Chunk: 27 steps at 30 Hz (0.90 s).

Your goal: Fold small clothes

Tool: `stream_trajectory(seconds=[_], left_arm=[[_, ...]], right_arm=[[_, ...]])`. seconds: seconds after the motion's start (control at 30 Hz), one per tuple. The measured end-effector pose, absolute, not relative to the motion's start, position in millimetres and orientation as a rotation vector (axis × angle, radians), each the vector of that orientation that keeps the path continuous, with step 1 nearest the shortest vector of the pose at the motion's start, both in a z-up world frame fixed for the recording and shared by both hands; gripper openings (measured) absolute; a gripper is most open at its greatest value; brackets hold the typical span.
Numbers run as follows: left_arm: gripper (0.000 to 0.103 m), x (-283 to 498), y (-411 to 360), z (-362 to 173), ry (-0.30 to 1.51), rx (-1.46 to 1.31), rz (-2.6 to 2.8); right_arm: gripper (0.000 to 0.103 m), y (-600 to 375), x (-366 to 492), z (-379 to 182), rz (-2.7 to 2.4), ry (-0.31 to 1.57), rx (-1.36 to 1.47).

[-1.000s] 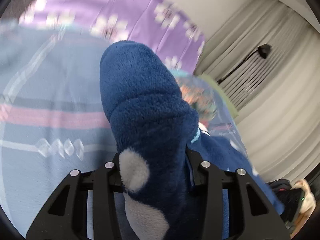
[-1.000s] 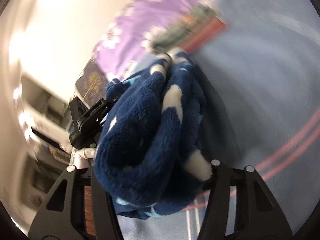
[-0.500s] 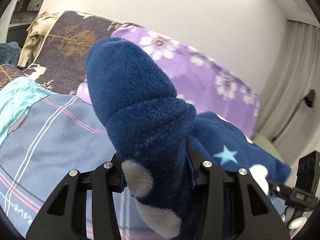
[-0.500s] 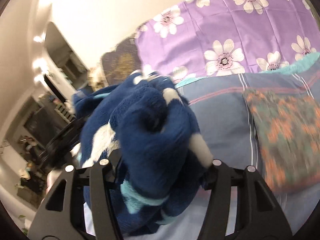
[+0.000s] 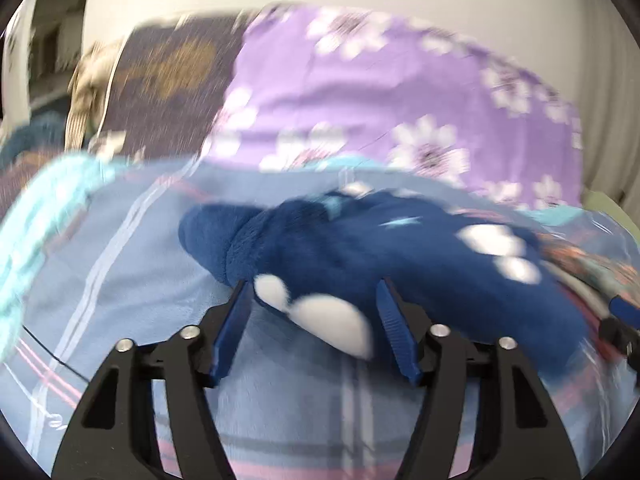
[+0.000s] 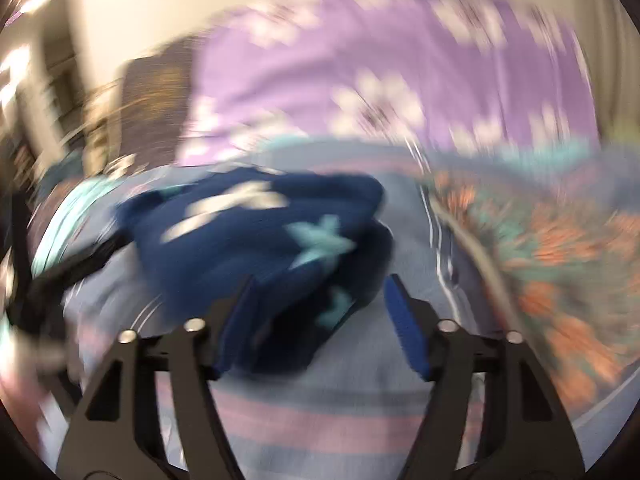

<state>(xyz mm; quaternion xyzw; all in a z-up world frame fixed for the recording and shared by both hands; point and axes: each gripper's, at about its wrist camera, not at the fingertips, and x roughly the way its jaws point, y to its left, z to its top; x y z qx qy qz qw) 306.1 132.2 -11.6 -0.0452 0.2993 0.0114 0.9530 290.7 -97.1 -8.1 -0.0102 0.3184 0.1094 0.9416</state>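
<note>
Blue ribbed pads of the left gripper point(image 5: 316, 328) stand apart on either side of the navy fleece garment point(image 5: 380, 252). Its jaws have just been opening, with the white-patched end between them but no longer pinched. The right gripper point(image 6: 324, 320) has likewise just been spreading its jaws, and the fleece's other end lies loose in its gap. The garment rests on the blue striped bedcover point(image 5: 132, 280), its long axis running across both views (left gripper at the rounded end, right gripper at the starred end). A refold would likely bring those ends together. Beyond it lies a purple flowered pillow point(image 5: 400, 92). Motion blur hides the folds, so the garment's shape is uncertain.
</note>
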Motion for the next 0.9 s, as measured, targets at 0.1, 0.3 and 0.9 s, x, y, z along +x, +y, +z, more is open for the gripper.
stream_trajectory(seconds=[0.1,0.3,0.9], left_arm=[[0.099,241.4,106.1,25.7,0.544,-0.034,-0.046],[0.102,121.0,61.3,66.6,0.469,0.045,0.012],[0.102,-29.7,1.9,80.2,0.496,0.022,-0.111]], right_arm=[[0.096,-109.1,218.5,13.9,0.244,0.567,-0.05],[0.101,-158.2,98.6,36.3,0.133,0.536,0.047],[0.101,-190.5,-21.0,71.0,0.081,0.538,0.112]])
